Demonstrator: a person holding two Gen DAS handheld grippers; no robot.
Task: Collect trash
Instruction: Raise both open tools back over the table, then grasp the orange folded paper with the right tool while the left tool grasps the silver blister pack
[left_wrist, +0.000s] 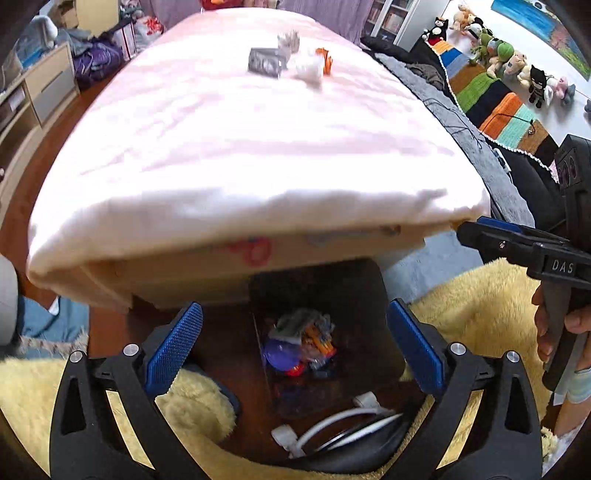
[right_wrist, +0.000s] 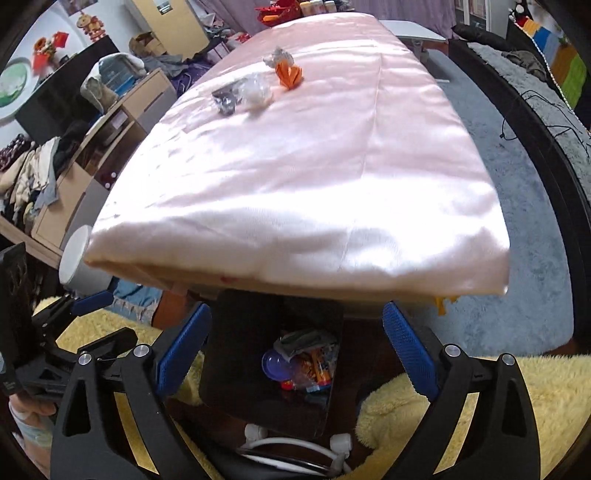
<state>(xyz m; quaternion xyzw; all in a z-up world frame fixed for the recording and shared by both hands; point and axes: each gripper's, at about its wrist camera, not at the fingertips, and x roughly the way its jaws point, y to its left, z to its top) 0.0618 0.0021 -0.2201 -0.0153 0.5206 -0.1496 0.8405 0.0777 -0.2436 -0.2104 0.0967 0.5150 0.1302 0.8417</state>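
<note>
— Far up the worktop (left_wrist: 221, 155), well beyond both sets of jaws: remaining trash (left_wrist: 291, 61), clustered, strung roughly crosswise. Nearer which?
— Hard to tell; left gripper (left_wrist: 291, 354) and right gripper (right_wrist: 295, 354) both spread wide, empty, hanging over the bin (right_wrist: 236, 332) with collected wrappers (right_wrist: 303, 363).

— Legible markings?
— "DAS", raised capitals, on the black body of the right gripper (left_wrist: 469, 236), seen in the left wrist view.
— Red scrawl on the table's front edge (left_wrist: 255, 251)?
— Blurred; not readable.
— Elsewhere?
— Nothing legible.
</note>
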